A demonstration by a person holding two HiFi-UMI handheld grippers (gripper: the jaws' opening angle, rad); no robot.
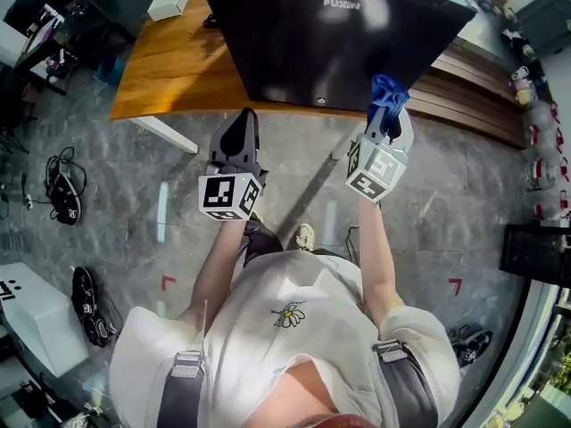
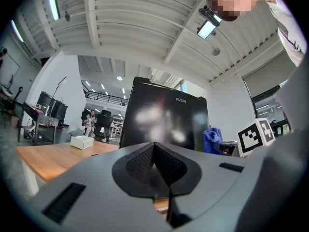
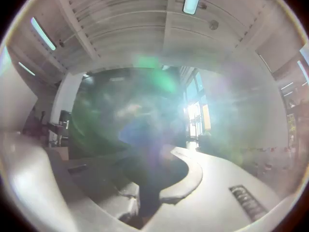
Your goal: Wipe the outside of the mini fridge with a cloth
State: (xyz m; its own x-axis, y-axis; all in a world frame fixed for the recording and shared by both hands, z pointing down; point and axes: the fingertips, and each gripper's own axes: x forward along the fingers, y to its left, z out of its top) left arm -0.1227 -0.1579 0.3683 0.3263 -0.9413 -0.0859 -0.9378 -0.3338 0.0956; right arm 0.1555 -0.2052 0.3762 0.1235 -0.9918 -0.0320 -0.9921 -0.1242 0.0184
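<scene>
While clamped in the right gripper [image 1: 389,123], a crumpled blue cloth [image 1: 387,91] meets the glossy black mini fridge [image 1: 339,34].
It touches the fridge's lower front corner above the brown wooden table [image 1: 178,69]; the left gripper [image 1: 239,128], jaws together on nothing, hovers nearby.

Left gripper [image 1: 241,127] closed, right gripper [image 1: 390,119] clamping cloth [image 1: 386,90]
</scene>
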